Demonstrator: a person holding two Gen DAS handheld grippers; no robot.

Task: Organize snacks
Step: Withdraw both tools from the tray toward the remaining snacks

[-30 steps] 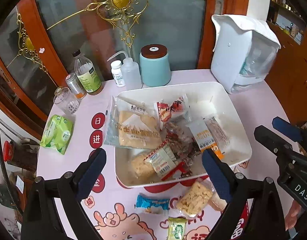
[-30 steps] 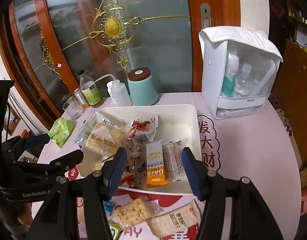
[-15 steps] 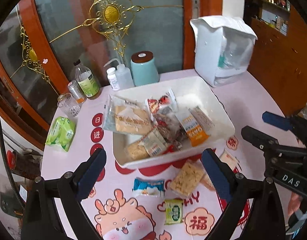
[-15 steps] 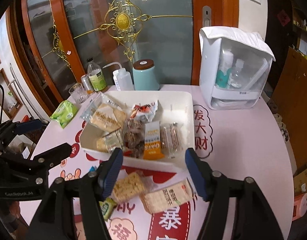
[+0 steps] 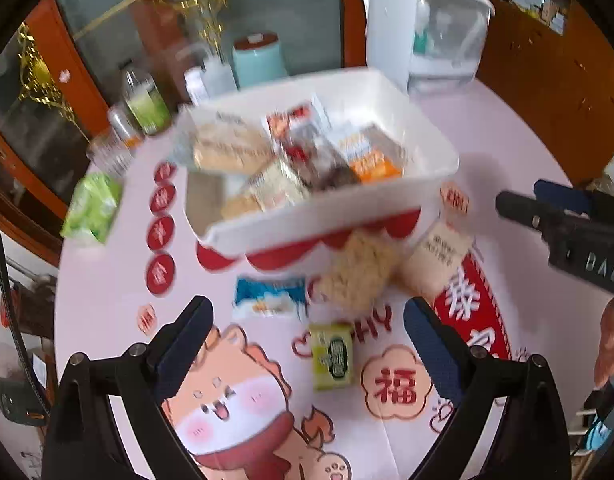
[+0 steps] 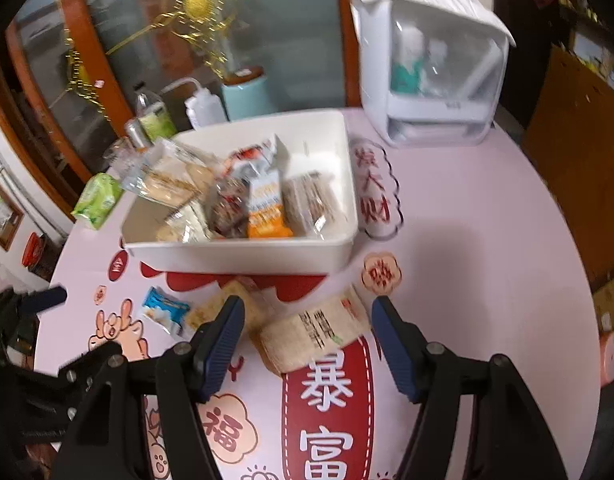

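A white tray (image 5: 315,216) (image 6: 243,256) holds several snack packs. In front of it on the table lie a blue packet (image 5: 269,294) (image 6: 163,310), a puffed rice bar (image 5: 357,272) (image 6: 253,306), a flat cracker pack (image 5: 439,256) (image 6: 315,332) and a small green packet (image 5: 331,356). My left gripper (image 5: 307,308) hangs open above the blue and green packets, holding nothing. My right gripper (image 6: 307,304) is open over the cracker pack, its pads standing clear of the wrapper on both sides. Both views are blurred by motion.
A white dispenser box (image 5: 423,28) (image 6: 427,68) stands at the back right. A teal canister (image 5: 259,58), bottles (image 5: 145,104) and a glass line the back left. A green tissue pack (image 5: 92,208) (image 6: 97,200) lies at the left edge.
Both grippers have drawn back from over the tray and sunk toward the loose packets in front of it. The right jaws have spread a little wider.
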